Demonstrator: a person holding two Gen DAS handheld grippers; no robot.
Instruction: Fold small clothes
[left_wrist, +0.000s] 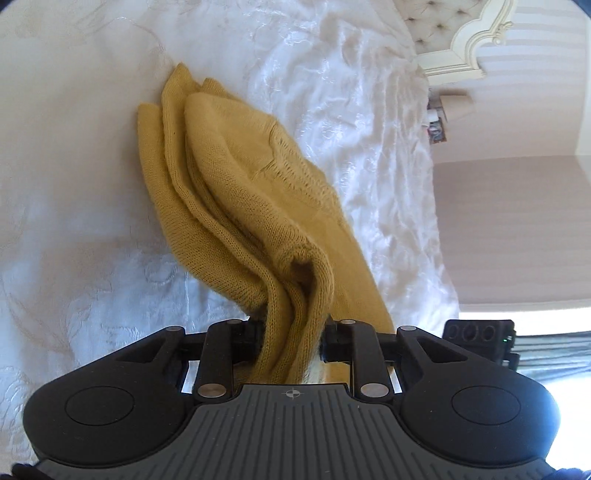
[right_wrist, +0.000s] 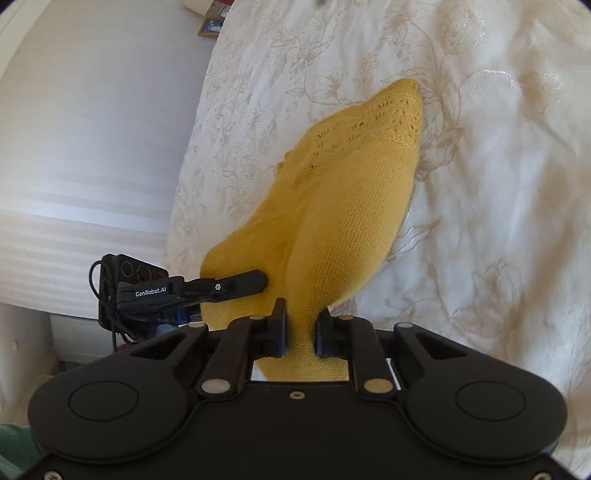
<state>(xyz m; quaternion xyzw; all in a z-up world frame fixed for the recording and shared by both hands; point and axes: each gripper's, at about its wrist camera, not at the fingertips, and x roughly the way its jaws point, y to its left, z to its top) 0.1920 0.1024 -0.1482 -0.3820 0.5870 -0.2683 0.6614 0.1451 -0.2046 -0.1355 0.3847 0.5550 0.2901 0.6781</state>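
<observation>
Left wrist view first: the left gripper (left_wrist: 291, 332) is seen pinching a bunched edge of the yellow knitted garment (left_wrist: 236, 173), several layers gathered thickly between its pads. From there the garment is stretched away toward the white bedspread (left_wrist: 74, 184), where its far end rests in loose, overlapping folds. A headboard (left_wrist: 469, 48) is seen at the upper right, beyond the bed. In the right wrist view, the right gripper (right_wrist: 301, 325) is pressed onto another part of the same garment (right_wrist: 354, 192), a narrow neck of knit squeezed between its fingers, with the far tip lying on the flowered bedspread (right_wrist: 498, 184). The other gripper (right_wrist: 251, 282) is seen just beside it on the left, its finger laid against the fabric. The garment is thus held up at two close points and only partly supported by the bed. Trouble is judged most likely from the uneven bunching: if too few layers are caught on one side, a layer could slip out and the fold would be spoiled. A crooked crease could also be caused if the two grips are lowered out of step, and the loose knit could be snagged or stretched if it is pulled hard.
</observation>
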